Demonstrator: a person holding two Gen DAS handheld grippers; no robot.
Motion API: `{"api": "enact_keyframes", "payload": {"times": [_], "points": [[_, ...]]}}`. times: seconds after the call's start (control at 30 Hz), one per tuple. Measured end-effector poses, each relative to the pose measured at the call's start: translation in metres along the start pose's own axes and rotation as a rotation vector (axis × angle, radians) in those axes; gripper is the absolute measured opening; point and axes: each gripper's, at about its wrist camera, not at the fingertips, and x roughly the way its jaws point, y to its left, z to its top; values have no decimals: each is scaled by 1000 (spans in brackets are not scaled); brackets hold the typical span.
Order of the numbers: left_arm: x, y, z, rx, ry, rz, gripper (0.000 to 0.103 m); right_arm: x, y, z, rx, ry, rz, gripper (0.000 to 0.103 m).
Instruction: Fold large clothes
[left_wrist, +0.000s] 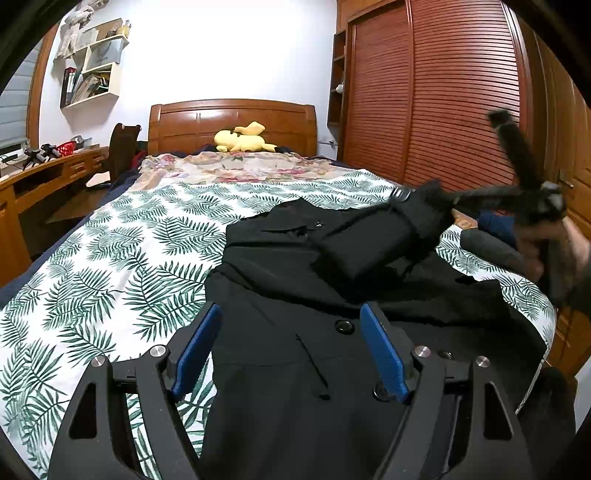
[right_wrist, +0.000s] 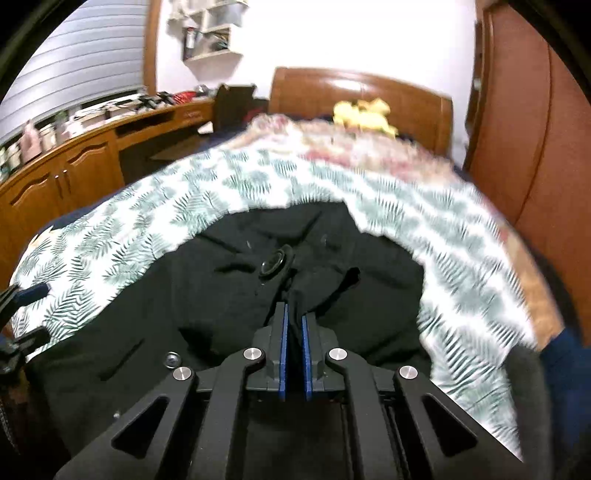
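- The black coat (left_wrist: 332, 295) is lying across the leaf-print bedspread (left_wrist: 110, 258), filling the lower centre and right of the left wrist view; the same coat (right_wrist: 207, 295) is filling the lower centre of the right wrist view.
- One sleeve (left_wrist: 376, 240) is hanging raised across the body of the coat, centre right in the left view, with its end pinched by the right tongs (left_wrist: 458, 199).
- In the right wrist view, the right tongs (right_wrist: 294, 325) are clamping a bunch of black fabric between the blue pads (right_wrist: 283, 354); the jaws are standing nearly together.
- The left tongs (left_wrist: 291, 325) are hovering wide apart over the coat front, lower centre, gripping nothing. Contact with the cloth cannot be determined.
- A large button (left_wrist: 344, 326) is sitting between the spread pads; a second button (right_wrist: 273, 264) is showing just above the right tongs.
- Handling judgement: the fabric is looking thick, soft and fairly heavy, draping in broad folds rather than sharp creases. It is probably sagging unless supported at two points.
- Recommended holds: cuff, shoulder seam or hem edge, taking a full bunch of cloth. Buttons are hard and are likely offering a poor grip.
- Farther out, a yellow plush toy (left_wrist: 243, 138) is resting against the wooden headboard (left_wrist: 232, 118), upper centre.
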Motion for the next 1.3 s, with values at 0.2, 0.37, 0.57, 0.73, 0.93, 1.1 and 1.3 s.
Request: {"api": "enact_keyframes", "payload": {"times": [0.2, 0.37, 0.57, 0.73, 0.93, 1.1, 1.3], "points": [[-15, 3, 2, 4, -19, 15, 79, -53, 26, 2, -92, -57, 17, 6], [-26, 9, 1, 12, -32, 40, 79, -76, 58, -5, -144, -91, 94, 6], [-34, 28, -4, -2, -31, 53, 79, -76, 84, -15, -160, -84, 223, 7], [-36, 40, -8, -19, -24, 65, 79, -75, 75, -12, -129, -114, 260, 39], [-27, 38, -8, -23, -6, 52, 79, -64, 47, -30, -63, -81, 203, 39], [-15, 27, -12, -4, 29, 37, 79, -45, 11, -63, -5, -24, 117, 39], [10, 15, -21, 24, 104, 33, 76, -9, -28, -109, 56, 76, 43, 39]]}}
